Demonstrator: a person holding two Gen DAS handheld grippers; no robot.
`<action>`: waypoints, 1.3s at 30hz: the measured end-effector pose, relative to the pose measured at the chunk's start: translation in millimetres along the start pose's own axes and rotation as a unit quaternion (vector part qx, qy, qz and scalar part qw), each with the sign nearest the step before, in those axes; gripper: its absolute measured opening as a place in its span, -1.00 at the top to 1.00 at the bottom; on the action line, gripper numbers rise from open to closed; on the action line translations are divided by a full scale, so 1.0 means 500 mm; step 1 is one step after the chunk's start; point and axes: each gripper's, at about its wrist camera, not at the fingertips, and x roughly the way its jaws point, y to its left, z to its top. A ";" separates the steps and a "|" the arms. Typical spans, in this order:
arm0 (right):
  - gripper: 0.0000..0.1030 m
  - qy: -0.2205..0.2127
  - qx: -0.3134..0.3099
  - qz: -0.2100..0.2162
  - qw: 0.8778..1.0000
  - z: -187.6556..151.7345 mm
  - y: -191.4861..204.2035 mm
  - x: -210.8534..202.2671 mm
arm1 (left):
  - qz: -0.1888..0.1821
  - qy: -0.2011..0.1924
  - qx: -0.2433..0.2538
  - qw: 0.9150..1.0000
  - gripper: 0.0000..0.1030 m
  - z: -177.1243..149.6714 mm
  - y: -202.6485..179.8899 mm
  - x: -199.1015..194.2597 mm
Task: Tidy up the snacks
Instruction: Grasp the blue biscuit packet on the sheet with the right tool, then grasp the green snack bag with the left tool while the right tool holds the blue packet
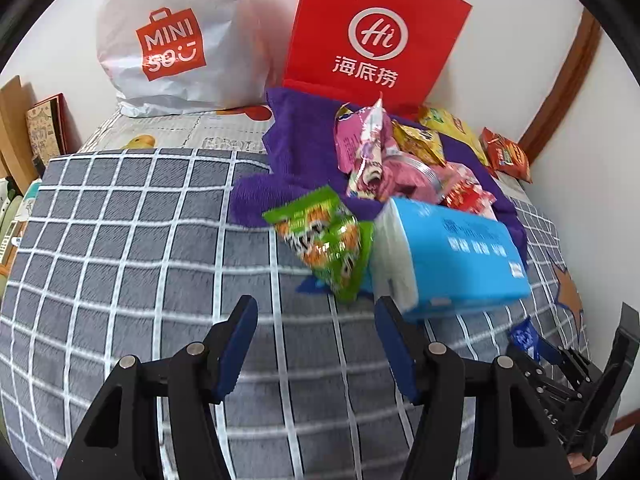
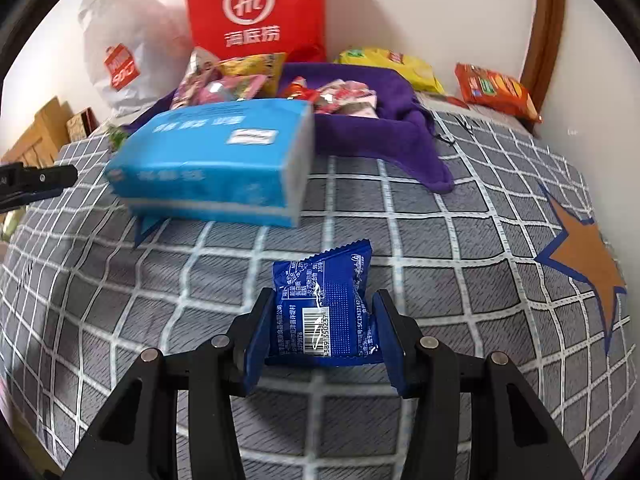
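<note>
My right gripper (image 2: pixel 323 294) is shut on a small blue snack packet (image 2: pixel 320 280), barcode side up, just above the grey checked bedcover (image 2: pixel 440 220). My left gripper (image 1: pixel 316 304) is open with nothing between its fingers. A green snack packet (image 1: pixel 324 240) lies just beyond its tips, leaning on a blue tissue pack (image 1: pixel 448 256). Behind them, a purple cloth (image 1: pixel 304 140) holds a heap of pink, yellow and red snack packets (image 1: pixel 372 148). The right gripper (image 1: pixel 580 380) shows at the lower right of the left wrist view, and the left gripper's fingers (image 2: pixel 36 184) at the right wrist view's left edge.
A white shopping bag (image 1: pixel 172 40) and a red paper bag (image 1: pixel 372 36) stand against the wall at the back. An orange cracker packet (image 2: pixel 496 88) and a yellow packet (image 2: pixel 392 64) lie near a wooden door frame (image 1: pixel 560 88). Boxes (image 1: pixel 44 128) lean at the far left.
</note>
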 end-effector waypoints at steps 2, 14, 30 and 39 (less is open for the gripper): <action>0.06 -0.003 0.010 -0.004 1.000 0.008 -0.015 0.012 | 0.001 0.002 -0.002 1.000 -0.14 0.013 0.001 0.020; 0.00 -0.018 0.011 -0.012 1.000 0.012 -0.029 0.035 | -0.016 0.002 0.003 1.000 -0.11 0.050 -0.003 0.112; -0.06 -0.017 0.009 -0.008 1.000 0.016 -0.029 0.040 | -0.017 -0.013 0.001 1.000 0.02 0.057 -0.006 0.139; -0.04 -0.016 0.009 -0.010 1.000 0.018 -0.026 0.041 | -0.014 -0.018 -0.005 1.000 0.04 0.029 0.000 0.084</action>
